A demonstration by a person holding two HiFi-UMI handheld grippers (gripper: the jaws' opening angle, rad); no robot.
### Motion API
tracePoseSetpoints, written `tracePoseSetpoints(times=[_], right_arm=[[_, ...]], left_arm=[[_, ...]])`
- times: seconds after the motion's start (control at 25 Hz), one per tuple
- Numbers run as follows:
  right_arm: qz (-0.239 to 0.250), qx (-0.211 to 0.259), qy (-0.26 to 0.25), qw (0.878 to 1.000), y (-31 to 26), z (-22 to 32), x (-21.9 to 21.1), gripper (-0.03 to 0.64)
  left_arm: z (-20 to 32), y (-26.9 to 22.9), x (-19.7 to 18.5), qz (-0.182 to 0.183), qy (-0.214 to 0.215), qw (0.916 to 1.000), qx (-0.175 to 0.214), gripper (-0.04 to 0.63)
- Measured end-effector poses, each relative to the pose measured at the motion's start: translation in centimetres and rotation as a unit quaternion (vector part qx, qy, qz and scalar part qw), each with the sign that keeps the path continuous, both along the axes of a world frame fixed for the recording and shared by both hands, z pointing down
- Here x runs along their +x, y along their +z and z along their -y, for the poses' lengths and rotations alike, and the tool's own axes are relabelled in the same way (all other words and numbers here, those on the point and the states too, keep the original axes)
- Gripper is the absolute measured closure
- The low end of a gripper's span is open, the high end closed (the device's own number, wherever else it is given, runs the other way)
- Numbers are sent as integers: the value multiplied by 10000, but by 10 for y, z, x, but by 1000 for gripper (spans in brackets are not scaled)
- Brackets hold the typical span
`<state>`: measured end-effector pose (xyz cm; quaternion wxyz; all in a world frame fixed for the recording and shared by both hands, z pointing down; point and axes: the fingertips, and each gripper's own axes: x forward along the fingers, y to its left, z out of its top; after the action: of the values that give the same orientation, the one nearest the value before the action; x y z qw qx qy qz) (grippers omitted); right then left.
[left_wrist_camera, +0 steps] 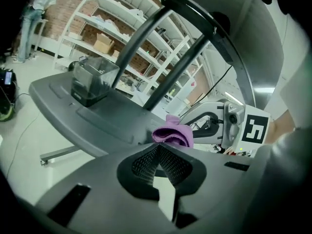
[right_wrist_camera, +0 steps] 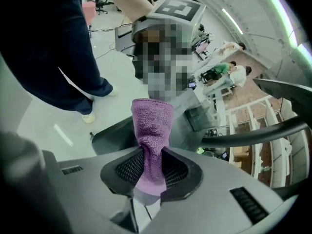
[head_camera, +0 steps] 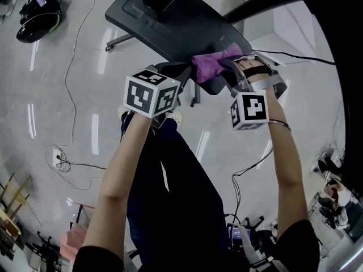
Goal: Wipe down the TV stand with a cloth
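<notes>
As the person leans over the TV stand (head_camera: 170,24), both grippers sit at the near edge of its dark grey base. Right gripper (right_wrist_camera: 152,152): jaws clamped on a purple cloth (right_wrist_camera: 152,118), which stands up from between the pads in a folded bunch. The head view puts the cloth at the base's near edge, just beside the left gripper (left_wrist_camera: 158,149). Left gripper: jaws closed together, tips touching, nothing between them. Two dark posts (left_wrist_camera: 139,35) rise slantwise from the base. A pale glossy floor (head_camera: 68,95) lies all around.
</notes>
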<state>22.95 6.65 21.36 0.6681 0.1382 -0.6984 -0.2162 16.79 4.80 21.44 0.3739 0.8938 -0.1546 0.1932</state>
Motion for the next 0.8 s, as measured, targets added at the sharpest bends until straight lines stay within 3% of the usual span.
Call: tracePoseSetpoints(times=[0.32,0.6,0.8], right_arm=[[969,367,849,9910,0,30,-108,512],[1513,352,1892,9696,14,58,-196,512],[1910,353,2412,9508,22,71,-243,512]], left_arm=[[24,19,-111,272,-800,9964,114,588],[64,36,-207,450,-1395,9891,154,588],[87,57,-238,393,-1493,9880,71,588]])
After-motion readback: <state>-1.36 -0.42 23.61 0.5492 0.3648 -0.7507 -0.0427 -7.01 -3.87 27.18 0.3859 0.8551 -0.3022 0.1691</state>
